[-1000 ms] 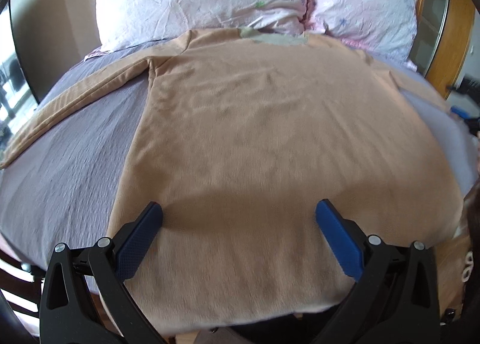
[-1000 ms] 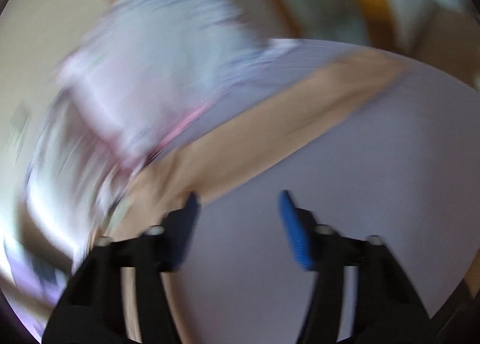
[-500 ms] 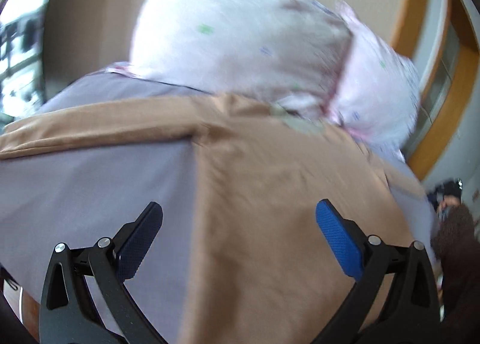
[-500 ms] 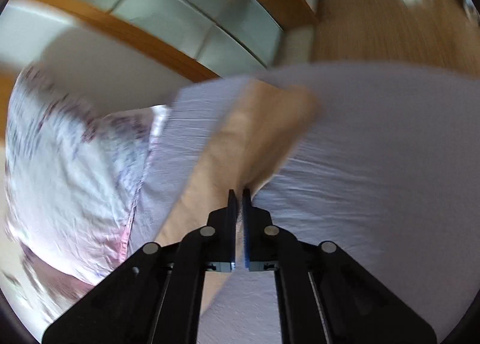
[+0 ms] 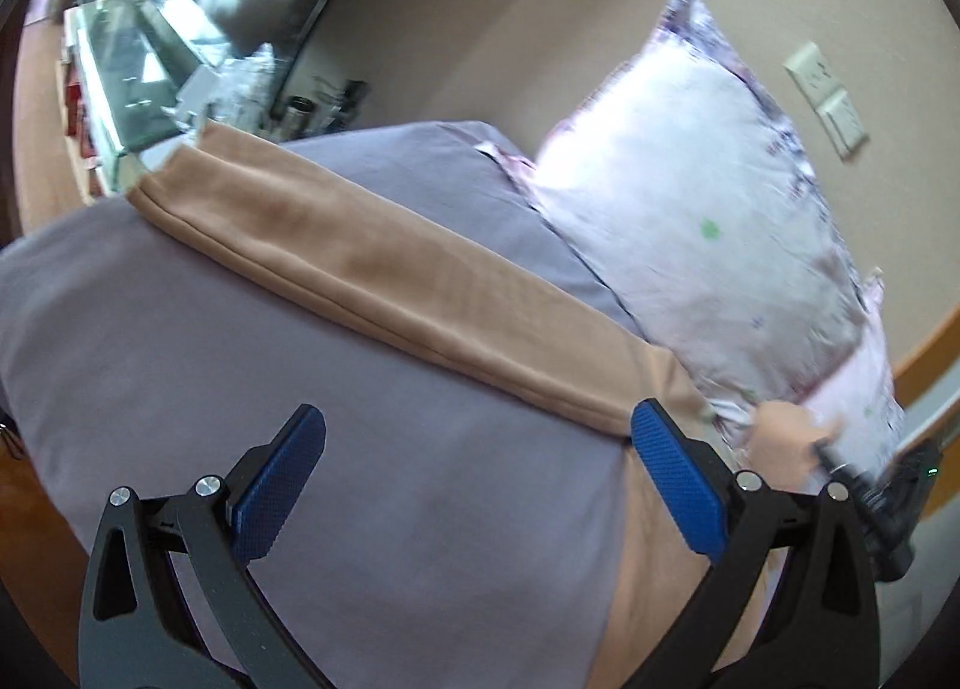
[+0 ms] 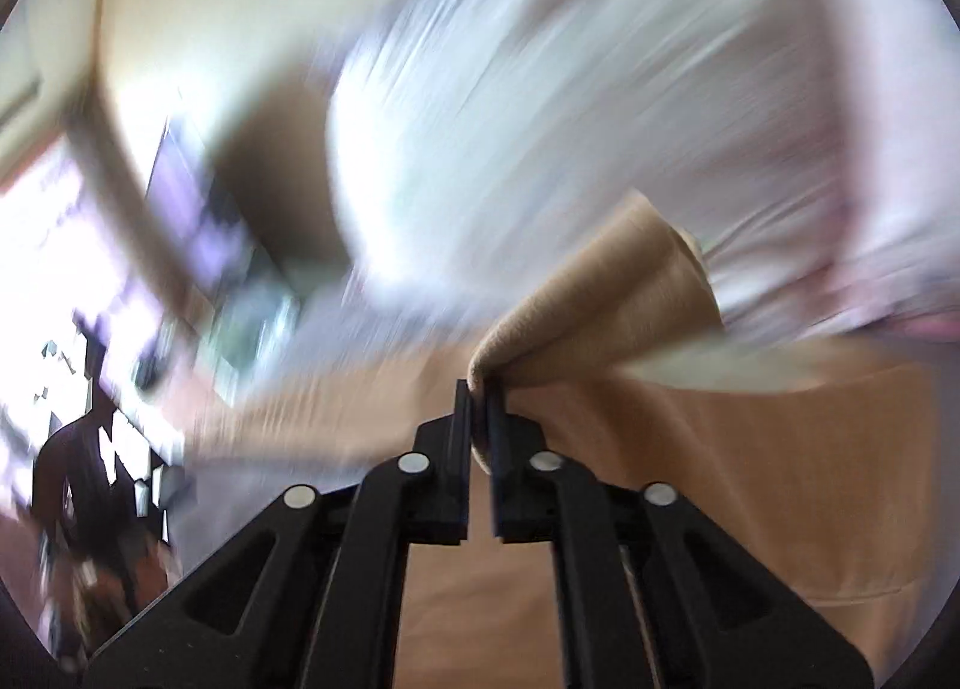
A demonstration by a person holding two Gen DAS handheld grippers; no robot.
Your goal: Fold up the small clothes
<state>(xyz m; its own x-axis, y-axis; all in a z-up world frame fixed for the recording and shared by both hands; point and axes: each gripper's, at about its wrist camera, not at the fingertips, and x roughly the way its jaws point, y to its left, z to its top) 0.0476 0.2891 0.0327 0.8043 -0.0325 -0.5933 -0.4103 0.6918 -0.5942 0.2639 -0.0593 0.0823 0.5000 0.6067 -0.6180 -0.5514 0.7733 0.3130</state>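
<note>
Beige walls and a soft bed with a gray-purple sheet are filling the left wrist view. Two flowery pillows are leaning at the head of the bed, against the wall.

A tan shirt is lying on the bed. Its left sleeve is stretching out flat in a long straight line. The sleeve's long way is running from the shirt's shoulder, near the pillows, out to the cuff at the far left edge of the bed.

The left gripper is hovering over the bare sheet with its fingers spread wide, and nothing is between them. The sleeve is lying just ahead of those fingers, crossing in front of them from lower right to upper left. The right-hand finger is almost at the armpit end of the sleeve.

The right gripper is pinching a bunch of tan cloth from the shirt, fingers pressed together on it. The cloth is rising in a little cone toward the pillows. This view is very blurry, so the exact spot on the shirt is hard to tell.

The left gripper is the nearer one to the flat sleeve. It probably needs to go forward and left along the sleeve to reach the cuff and fold it in.
</note>
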